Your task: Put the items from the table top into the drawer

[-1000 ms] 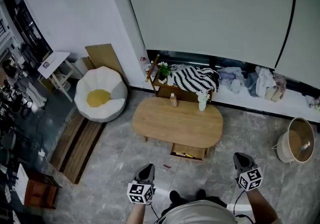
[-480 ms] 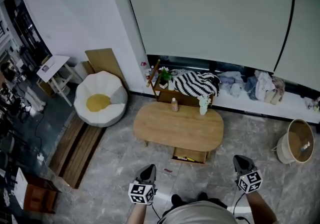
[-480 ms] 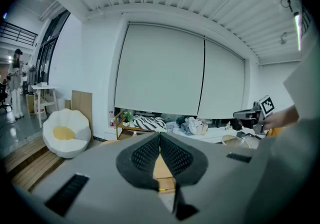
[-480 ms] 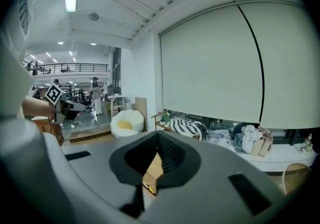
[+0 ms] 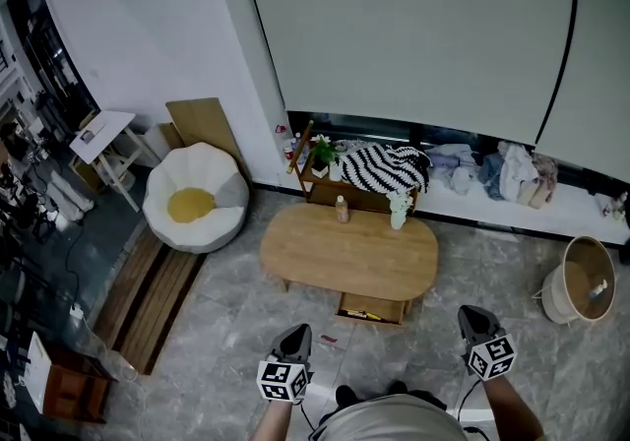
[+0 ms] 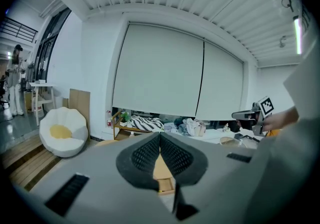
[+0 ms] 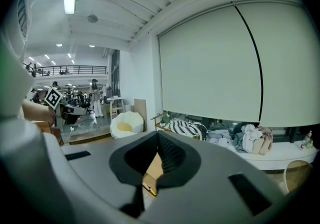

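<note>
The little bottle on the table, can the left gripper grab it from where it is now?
Probably not yet. The left gripper, shut, hangs near the person, short of the table, and the bottle stands at the table's far edge. Nothing blocks the way; stepping closer should do.

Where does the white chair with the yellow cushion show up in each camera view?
Head view: white chair, left of centre, on the floor left of the table.
Left gripper view: lower left, against the wall.
Right gripper view: left of centre, small and far off.
Shared landmark: the striped blanket, to the chair's right in all three.
</note>
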Demonstrator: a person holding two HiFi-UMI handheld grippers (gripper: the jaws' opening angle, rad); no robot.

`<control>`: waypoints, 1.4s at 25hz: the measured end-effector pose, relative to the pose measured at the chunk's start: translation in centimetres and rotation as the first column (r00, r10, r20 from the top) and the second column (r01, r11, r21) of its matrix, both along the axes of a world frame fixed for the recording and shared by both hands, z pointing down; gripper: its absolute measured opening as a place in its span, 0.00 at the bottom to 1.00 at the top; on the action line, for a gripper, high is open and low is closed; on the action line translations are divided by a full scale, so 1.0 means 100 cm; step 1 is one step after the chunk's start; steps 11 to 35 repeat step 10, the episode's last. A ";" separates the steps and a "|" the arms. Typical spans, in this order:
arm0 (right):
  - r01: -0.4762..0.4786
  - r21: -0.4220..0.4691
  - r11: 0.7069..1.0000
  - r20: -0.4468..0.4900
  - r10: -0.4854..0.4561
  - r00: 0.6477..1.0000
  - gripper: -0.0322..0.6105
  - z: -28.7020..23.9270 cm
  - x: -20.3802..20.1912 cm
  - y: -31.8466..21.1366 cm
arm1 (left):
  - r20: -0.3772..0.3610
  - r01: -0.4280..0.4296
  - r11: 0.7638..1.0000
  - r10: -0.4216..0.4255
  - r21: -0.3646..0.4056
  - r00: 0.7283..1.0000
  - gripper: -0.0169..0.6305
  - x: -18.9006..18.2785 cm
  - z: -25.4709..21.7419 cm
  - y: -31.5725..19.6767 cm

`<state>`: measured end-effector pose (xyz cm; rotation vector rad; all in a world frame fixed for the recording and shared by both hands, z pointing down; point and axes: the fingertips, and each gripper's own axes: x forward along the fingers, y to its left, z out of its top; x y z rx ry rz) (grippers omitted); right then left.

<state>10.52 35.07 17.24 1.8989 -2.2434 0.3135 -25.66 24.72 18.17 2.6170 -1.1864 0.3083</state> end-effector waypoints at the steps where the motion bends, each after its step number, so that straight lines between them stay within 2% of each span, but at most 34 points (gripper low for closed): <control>1: 0.000 0.001 1.000 0.001 0.000 1.000 0.08 0.000 0.000 0.000 | -0.002 -0.001 1.000 0.001 0.000 1.000 0.06 0.000 0.000 0.000; 35: 0.007 0.001 1.000 -0.002 -0.007 1.000 0.08 0.005 -0.006 0.001 | -0.009 0.003 1.000 -0.003 0.010 1.000 0.06 -0.003 0.000 -0.001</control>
